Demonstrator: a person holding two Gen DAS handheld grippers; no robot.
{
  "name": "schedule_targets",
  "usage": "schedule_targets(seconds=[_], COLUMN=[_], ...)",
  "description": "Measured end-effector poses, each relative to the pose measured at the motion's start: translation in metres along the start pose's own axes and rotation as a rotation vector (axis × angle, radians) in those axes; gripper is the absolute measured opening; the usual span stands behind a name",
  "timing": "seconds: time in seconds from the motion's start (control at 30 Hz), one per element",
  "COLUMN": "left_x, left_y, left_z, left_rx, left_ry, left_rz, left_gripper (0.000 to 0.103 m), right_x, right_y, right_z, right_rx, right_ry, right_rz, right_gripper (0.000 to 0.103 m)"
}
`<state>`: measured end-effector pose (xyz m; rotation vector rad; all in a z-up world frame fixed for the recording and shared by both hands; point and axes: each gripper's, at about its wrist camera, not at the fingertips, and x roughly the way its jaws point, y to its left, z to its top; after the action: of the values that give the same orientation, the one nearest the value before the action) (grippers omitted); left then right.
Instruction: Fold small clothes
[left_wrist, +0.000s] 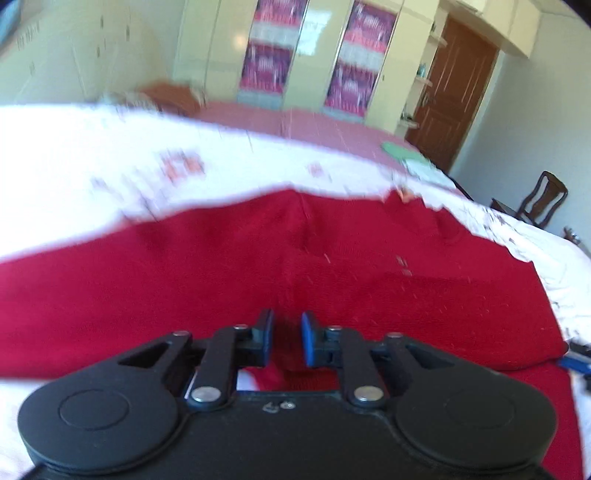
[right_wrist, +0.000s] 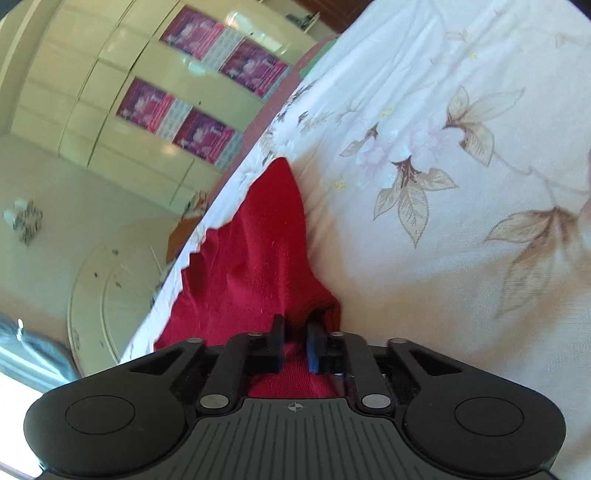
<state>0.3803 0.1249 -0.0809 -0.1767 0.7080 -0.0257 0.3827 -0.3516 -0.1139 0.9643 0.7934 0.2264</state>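
Left hand-held gripper (left_wrist: 287, 339): low over the cloth, its two blue-padded fingers (left_wrist: 266, 338) drawn close with a narrow gap, and red fabric bunched up in that gap. It is clenched on the garment's near edge.
Right hand-held gripper (right_wrist: 295, 345): tipped hard over so the whole room leans, jaws pinched in on a gathered corner of the same red cloth, which runs between the pads and down under the body. Grasping it, no doubt there.
Red garment (left_wrist: 258, 266): a small red knit piece, spread wide across the bed in the left wrist view, with a seam or crease running up its middle. From the right wrist it narrows to a peak (right_wrist: 258, 240) rising away from the pinched corner, its left edge jagged against the sheet.
Bed sheet (right_wrist: 424, 147): white, printed with brown leaves and pale flowers. The garment lies straight on it, with sheet showing past its far edge and on the right.
Pink bedspread (left_wrist: 314, 125): beyond the white sheet, farther up the bed, blurred.
Green folded item (left_wrist: 402, 151): lying on the pink spread near the bed's far right side; too blurred to name.
Wardrobe (left_wrist: 221, 48): cream doors with pink-purple patterned panels, behind the bed.
Door (left_wrist: 454, 96): brown wood, right of the wardrobe.
Chair (left_wrist: 539, 199): dark wood, by the right wall.
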Motion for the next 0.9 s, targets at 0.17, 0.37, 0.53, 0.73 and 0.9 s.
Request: schedule_targets(seconds=[0.17, 0.37, 0.53, 0.73, 0.9], left_x=[0.003, 0.047, 0.037, 0.050, 0.050], left_y=[-0.030, -0.043, -0.039, -0.042, -0.045], left_z=[0.016, 0.008, 0.011, 0.009, 0.004], left_rx=[0.113, 0.127, 0.086, 0.091, 0.121], left_ry=[-0.033, 0.034, -0.012, 0.003, -0.019], left_rz=[-0.069, -0.032, -0.052, -0.029, 0.009], left_gripper=[0.024, 0.035, 0.033, 0.034, 0.036], right_x=[-0.024, 0.040, 0.026, 0.076, 0.098], right_y=[0.033, 0.042, 0.034, 0.027, 0.034], right_z=[0.006, 0.004, 0.027, 0.068, 0.076], right_rx=[-0.242, -0.496, -0.417, -0.290, -0.408], right_ry=[-0.104, -0.041, -0.101, -0.051, -0.026], right_rz=[-0.054, -0.227, -0.099, -0.095, -0.160], right_gripper=[0.028, 0.016, 0.016, 0.027, 0.006])
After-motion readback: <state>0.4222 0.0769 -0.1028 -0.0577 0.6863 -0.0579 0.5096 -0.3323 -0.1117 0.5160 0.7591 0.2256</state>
